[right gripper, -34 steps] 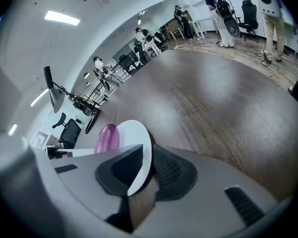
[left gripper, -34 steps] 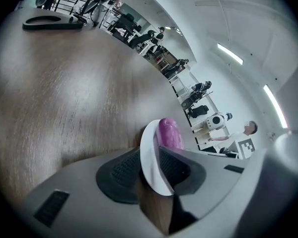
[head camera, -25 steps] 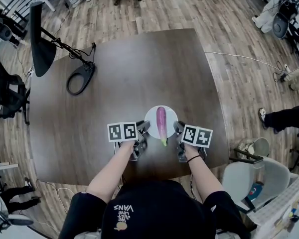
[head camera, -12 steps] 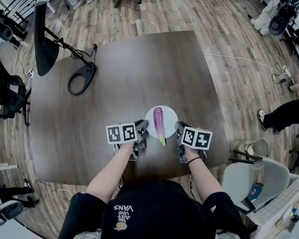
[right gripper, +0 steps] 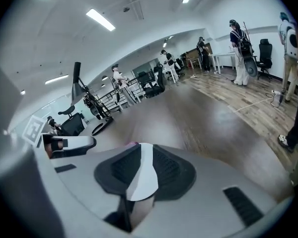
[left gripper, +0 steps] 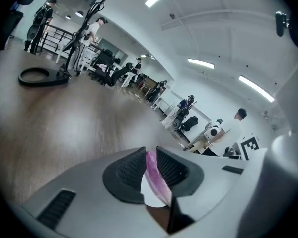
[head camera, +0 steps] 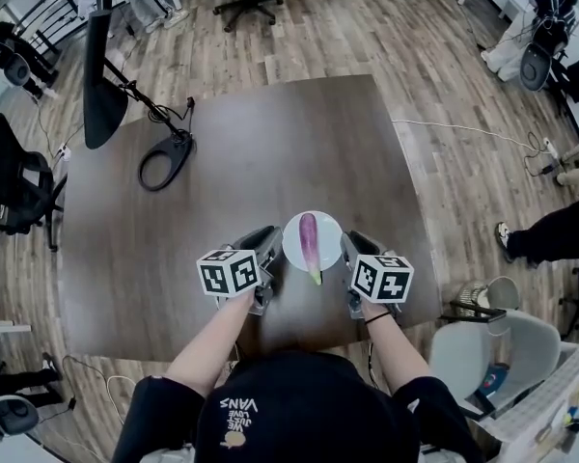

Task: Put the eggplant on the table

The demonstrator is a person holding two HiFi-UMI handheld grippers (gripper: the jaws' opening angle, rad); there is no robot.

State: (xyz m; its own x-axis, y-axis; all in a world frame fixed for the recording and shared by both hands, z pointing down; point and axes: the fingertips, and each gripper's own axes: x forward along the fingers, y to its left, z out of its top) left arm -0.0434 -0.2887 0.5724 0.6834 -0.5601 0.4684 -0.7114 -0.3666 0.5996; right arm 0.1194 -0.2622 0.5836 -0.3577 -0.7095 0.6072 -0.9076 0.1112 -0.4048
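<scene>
A purple eggplant point(head camera: 310, 239) with a green stem end lies on a small white plate point(head camera: 291, 251) near the front edge of the dark wooden table point(head camera: 270, 133). My left gripper point(head camera: 271, 246) grips the plate's left rim and my right gripper point(head camera: 348, 250) its right rim. In the left gripper view its jaws have just been closing; the plate point(left gripper: 149, 198) and the eggplant point(left gripper: 154, 175) fill the narrow gap of the left gripper point(left gripper: 150, 165). In the right gripper view the plate's rim point(right gripper: 141, 182) sits pinched in the right gripper point(right gripper: 141, 166).
A black desk lamp point(head camera: 104, 90) with a ring-shaped base point(head camera: 164, 167) stands at the table's far left. Office chairs point(head camera: 10, 177) ring the table, a white one point(head camera: 502, 340) at the near right. A cable point(head camera: 463, 128) runs over the wooden floor. People stand further off.
Both grippers have risen and rolled, their marker cubes now tilted, and they have drawn in against the plate's two sides. The eggplant still lies on the plate.
</scene>
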